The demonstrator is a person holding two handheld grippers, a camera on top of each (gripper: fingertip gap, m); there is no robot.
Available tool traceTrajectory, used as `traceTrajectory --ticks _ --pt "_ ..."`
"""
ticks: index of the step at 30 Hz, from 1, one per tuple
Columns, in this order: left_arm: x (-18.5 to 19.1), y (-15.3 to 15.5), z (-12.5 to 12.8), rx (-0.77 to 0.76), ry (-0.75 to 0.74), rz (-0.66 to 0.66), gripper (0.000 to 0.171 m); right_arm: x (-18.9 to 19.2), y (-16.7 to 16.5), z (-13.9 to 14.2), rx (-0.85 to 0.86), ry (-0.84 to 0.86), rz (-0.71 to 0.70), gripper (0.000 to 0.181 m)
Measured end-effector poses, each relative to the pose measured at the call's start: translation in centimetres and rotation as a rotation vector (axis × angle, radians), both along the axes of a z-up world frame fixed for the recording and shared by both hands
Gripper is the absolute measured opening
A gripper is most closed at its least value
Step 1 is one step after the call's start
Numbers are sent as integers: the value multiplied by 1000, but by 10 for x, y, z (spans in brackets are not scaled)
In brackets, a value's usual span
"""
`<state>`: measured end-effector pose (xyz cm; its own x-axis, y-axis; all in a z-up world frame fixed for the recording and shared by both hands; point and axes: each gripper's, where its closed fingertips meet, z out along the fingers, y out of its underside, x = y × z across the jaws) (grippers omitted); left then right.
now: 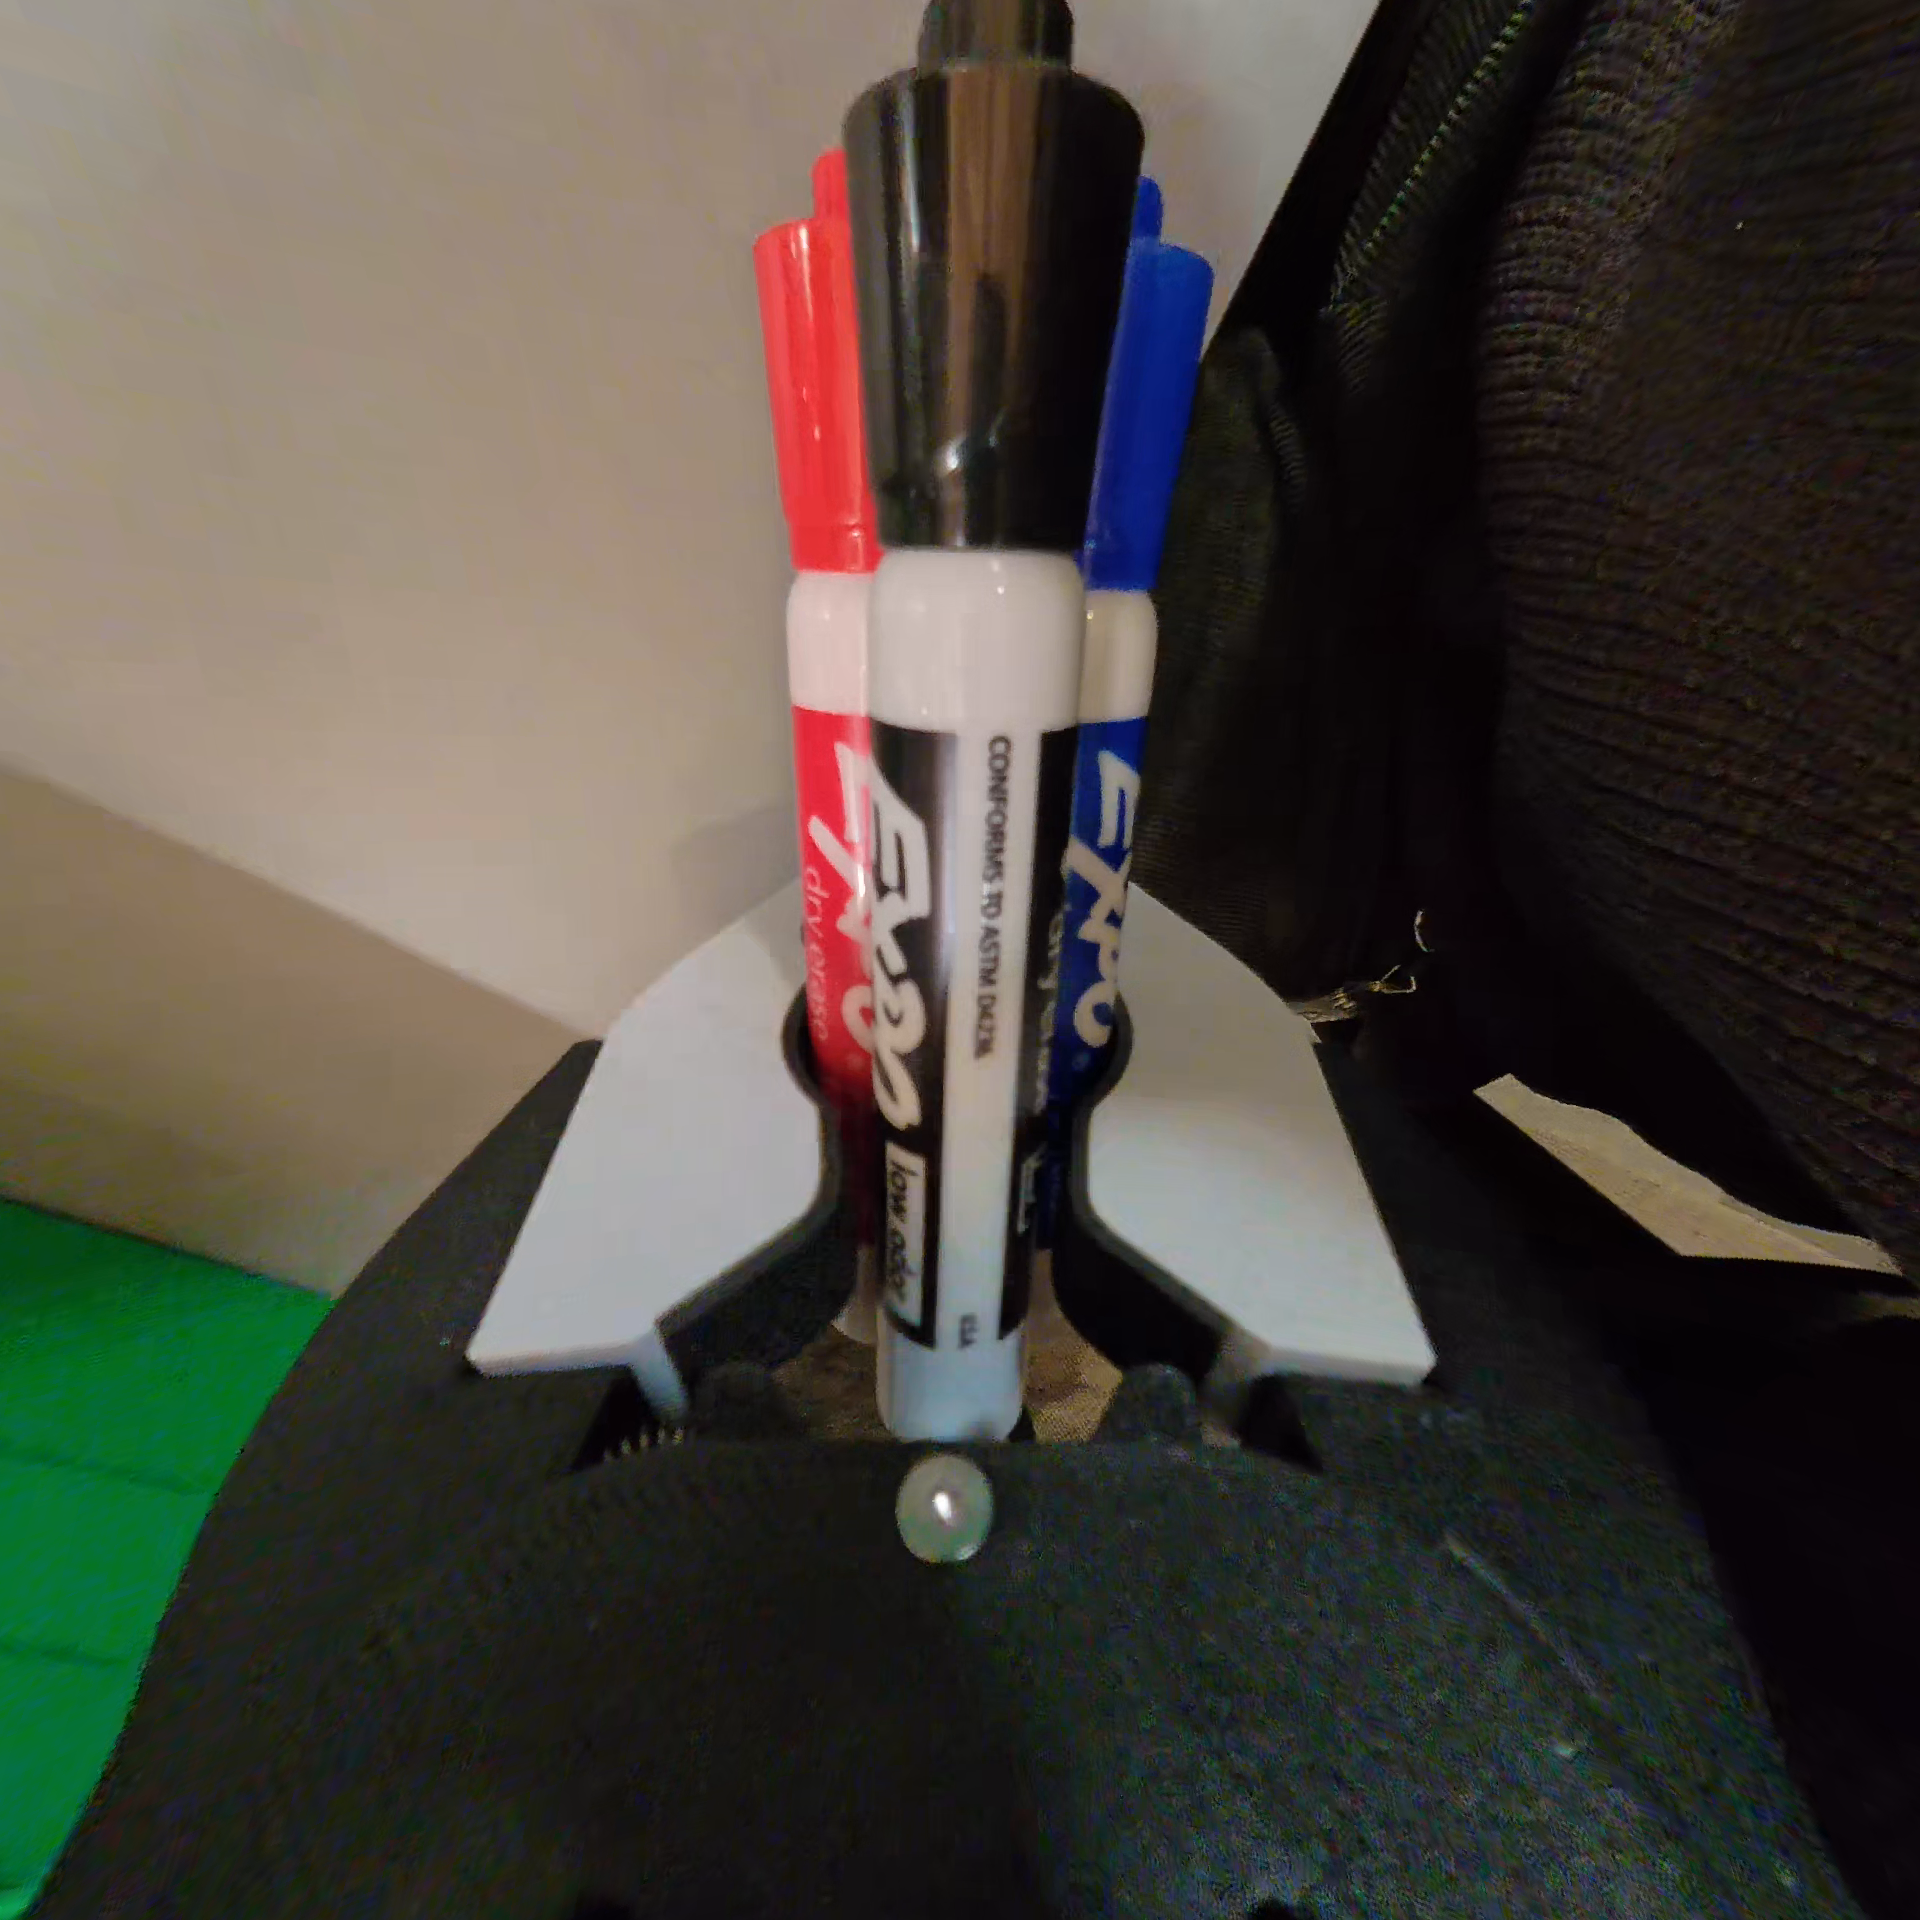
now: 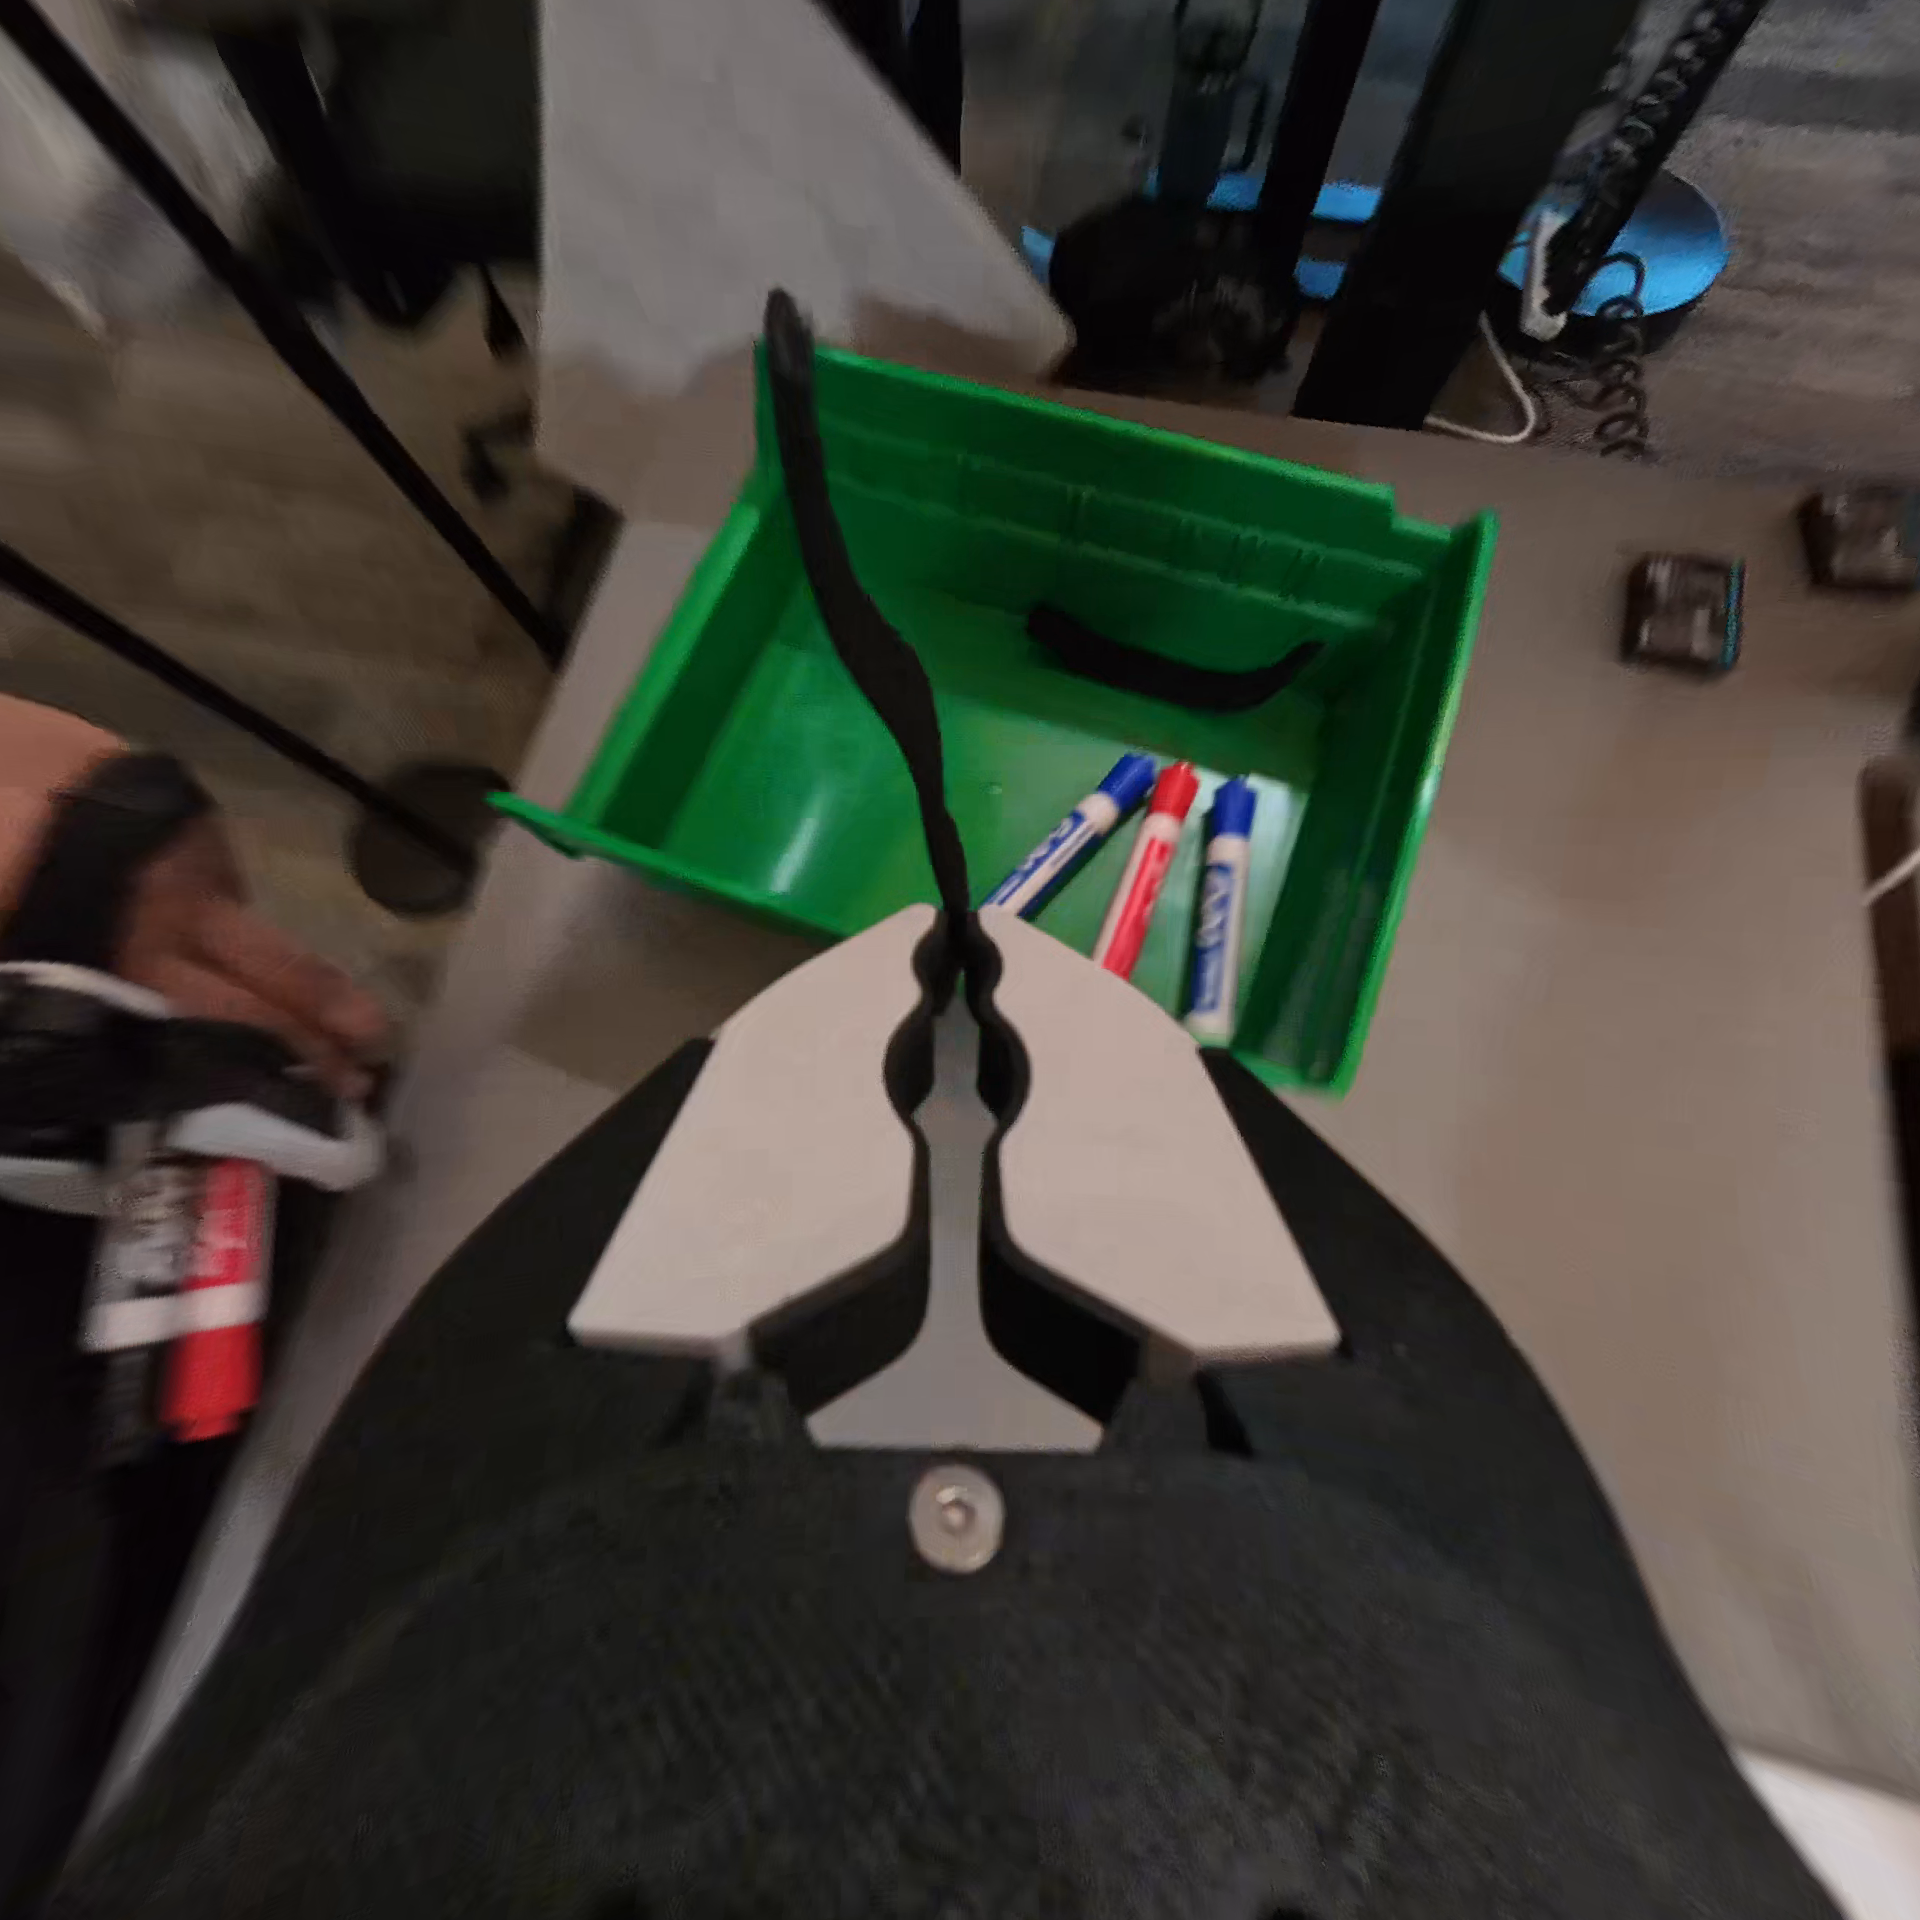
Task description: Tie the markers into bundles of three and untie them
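Note:
My left gripper is shut on three markers held side by side: a black one in front, a red one on the left and a blue one on the right. The same gripper and bundle show at the left edge of the right wrist view. My right gripper is shut on the end of a black strap that stands up from its tips, above a green bin. In the bin lie two blue markers and a red marker, plus a second black strap.
Black fabric with a zipper fills the right of the left wrist view. A person's hand holds the left gripper. Two small dark boxes sit on the beige table right of the bin. Black stand legs cross at the left. The tips of one gripper are about 30 cm away from the tips of the other.

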<state>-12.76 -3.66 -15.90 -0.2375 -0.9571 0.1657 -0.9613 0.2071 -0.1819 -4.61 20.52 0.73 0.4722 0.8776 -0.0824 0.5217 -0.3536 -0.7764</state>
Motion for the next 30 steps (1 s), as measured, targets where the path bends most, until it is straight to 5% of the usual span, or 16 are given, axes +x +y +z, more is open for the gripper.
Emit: traceTrajectory --ticks 4,8,12,21,30 --pt "9 -8 -1 3 6 -33 48 71 -70 -10 -170 201 -232 3" --pt "21 -13 -2 8 15 -72 48 137 -153 -91 -318 141 -501 3" --pt "39 -16 -1 24 21 -123 49 151 -226 -144 -500 256 -627 3" --pt "100 -20 12 47 1 -266 48 176 -282 -149 -494 444 -696 41" --pt "145 -17 6 28 13 -342 49 249 -317 -168 -52 -36 -734 38"
